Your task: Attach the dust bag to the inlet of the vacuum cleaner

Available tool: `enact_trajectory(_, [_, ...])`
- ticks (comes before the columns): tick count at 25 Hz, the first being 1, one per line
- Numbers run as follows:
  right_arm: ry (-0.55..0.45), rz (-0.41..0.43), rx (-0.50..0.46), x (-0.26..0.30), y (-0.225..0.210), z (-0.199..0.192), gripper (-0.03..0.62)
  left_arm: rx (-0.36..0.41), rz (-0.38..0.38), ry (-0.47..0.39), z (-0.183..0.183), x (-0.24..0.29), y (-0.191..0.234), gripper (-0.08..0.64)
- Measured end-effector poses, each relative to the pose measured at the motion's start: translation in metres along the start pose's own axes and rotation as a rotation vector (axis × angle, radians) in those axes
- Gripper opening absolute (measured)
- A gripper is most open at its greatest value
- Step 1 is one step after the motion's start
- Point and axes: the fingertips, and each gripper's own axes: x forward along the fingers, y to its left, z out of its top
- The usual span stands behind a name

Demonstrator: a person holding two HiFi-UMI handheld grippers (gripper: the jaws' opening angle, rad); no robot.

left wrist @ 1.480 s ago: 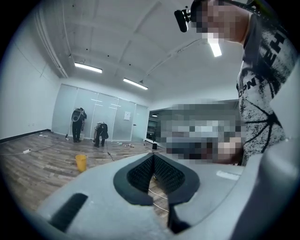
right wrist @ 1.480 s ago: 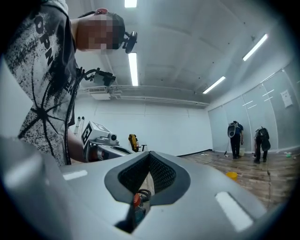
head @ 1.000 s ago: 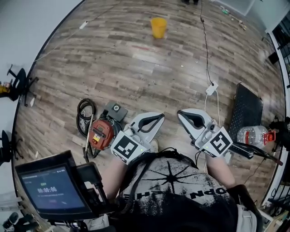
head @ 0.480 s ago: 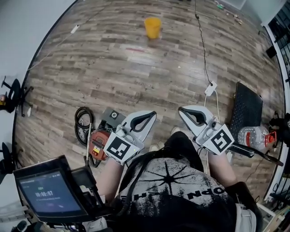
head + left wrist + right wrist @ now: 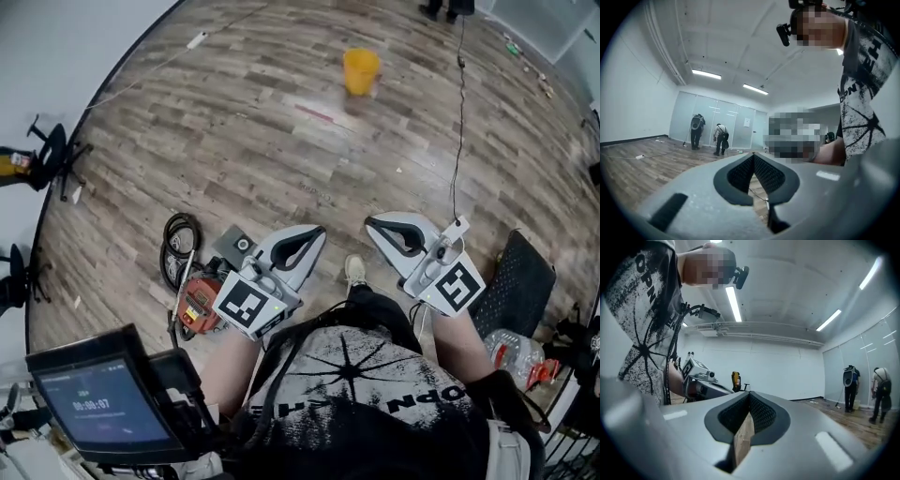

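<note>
A red vacuum cleaner (image 5: 199, 305) lies on the wood floor at the lower left of the head view. A coiled black hose (image 5: 178, 248) and a grey square piece with a round hole (image 5: 236, 247) lie beside it. My left gripper (image 5: 317, 232) is held level in front of my body, just right of the vacuum, shut and empty. My right gripper (image 5: 371, 225) is held level beside it, also shut and empty. In the left gripper view the left gripper (image 5: 753, 157) has its pads together, as does the right gripper (image 5: 749, 395) in its own view. I see no clear dust bag.
A yellow bucket (image 5: 361, 70) stands far ahead. A cable runs to a white adapter (image 5: 457, 228); a black mat (image 5: 514, 281) and a water bottle (image 5: 511, 349) lie at right. A timer screen (image 5: 94, 403) hangs at lower left. Chairs (image 5: 47, 155) line the left wall. Two people (image 5: 708, 137) stand by glass doors.
The head view has swung, so the bucket and the floor shift right and down. Both grippers keep their shut pose before my body. A shoe now shows between them.
</note>
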Motion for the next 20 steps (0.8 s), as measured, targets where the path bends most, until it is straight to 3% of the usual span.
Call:
enact_trajectory(5, [0.038,0.064,0.02,0.002,-0.06,-0.008,0.002,0.004,0.061,0.029,0.01,0.048,0.028,-0.005])
enact_trajectory(11, [0.035,0.13,0.023,0.013,-0.096,-0.007,0.002,0.017,0.137,0.015,0.018,0.072,0.055,-0.005])
enact_trajectory(16, [0.02,0.215,0.047,0.046,-0.118,-0.015,0.002,0.009,0.236,0.005,0.021,0.07,0.088,-0.005])
enact_trajectory(20, [0.037,0.321,0.062,0.096,-0.109,-0.024,0.002,-0.004,0.339,-0.027,0.023,0.04,0.123,-0.005])
